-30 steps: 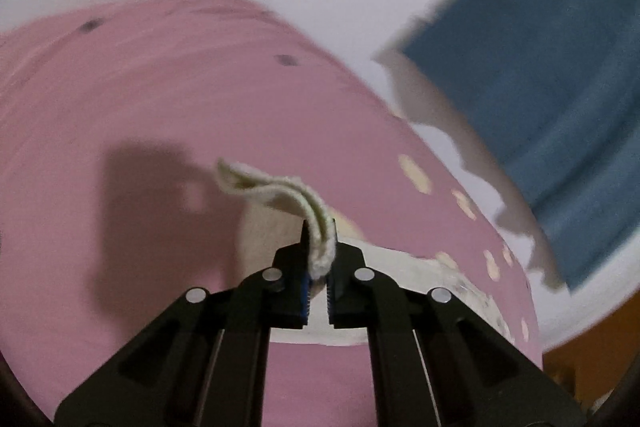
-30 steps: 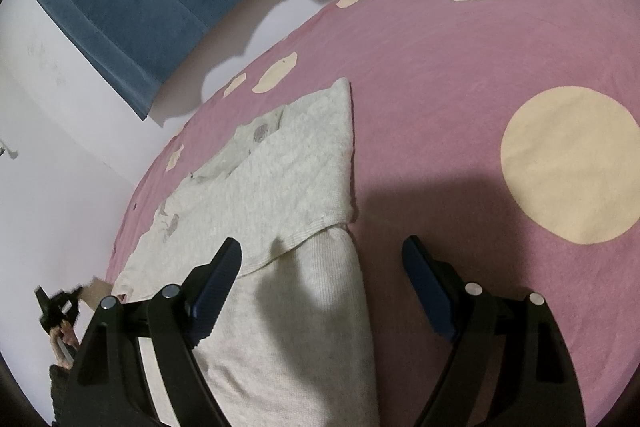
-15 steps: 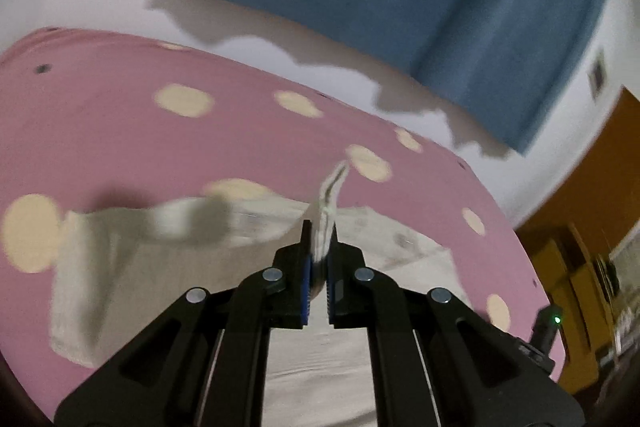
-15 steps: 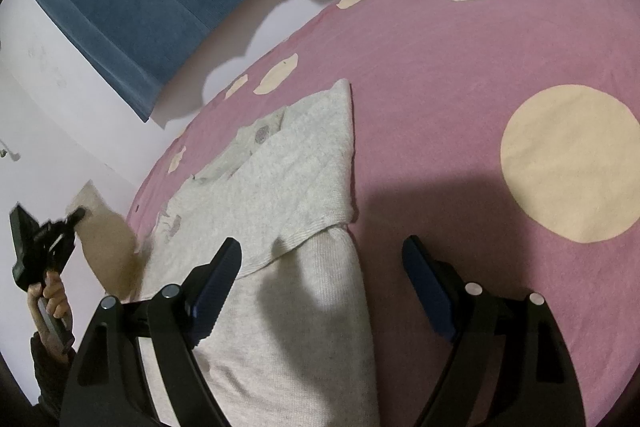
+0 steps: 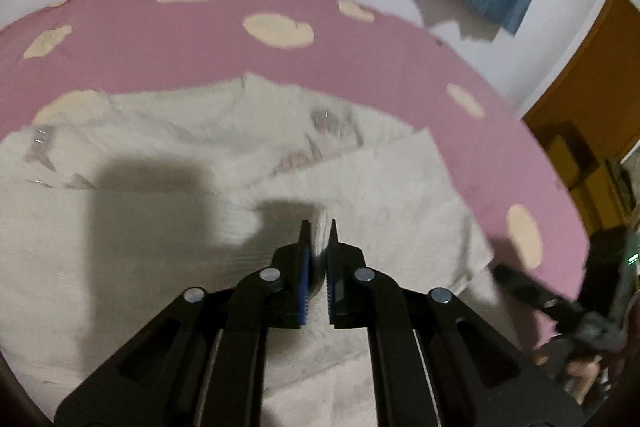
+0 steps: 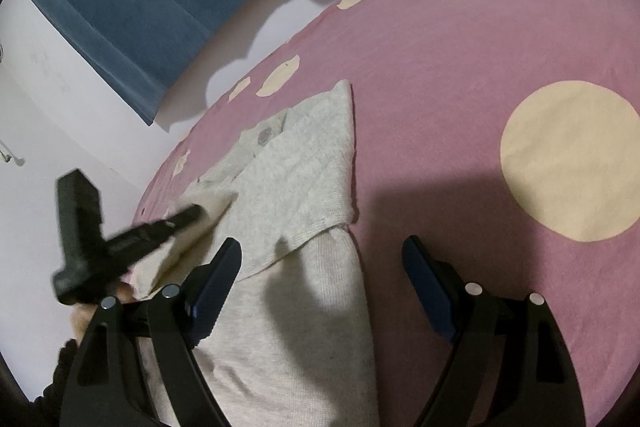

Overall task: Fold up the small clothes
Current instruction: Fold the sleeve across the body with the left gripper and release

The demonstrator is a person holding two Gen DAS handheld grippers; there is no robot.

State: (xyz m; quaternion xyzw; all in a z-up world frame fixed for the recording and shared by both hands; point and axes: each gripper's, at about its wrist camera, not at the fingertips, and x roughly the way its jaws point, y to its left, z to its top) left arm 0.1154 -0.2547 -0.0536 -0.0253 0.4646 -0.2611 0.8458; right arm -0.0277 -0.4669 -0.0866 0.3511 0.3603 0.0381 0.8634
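- Cream garment (image 5: 168,211) is lying on the pink spotted sheet (image 6: 460,75), a fold pinched in the closed left claw (image 5: 319,231).
- Right claw (image 6: 320,267) is hovering wide open, the garment's edge lying between its fingers.

surface: pink sheet (image 6: 460,75) with cream dots | on it: pale knit garment (image 6: 304,195), spread flat

no words or numbers can be read in either view. the cream sweater (image 5: 168,163) has some grey marks on its front, but they are too blurry to tell if they are letters or a picture. the pink sheet (image 6: 460,75) has only plain pale spots, with no writing on them.
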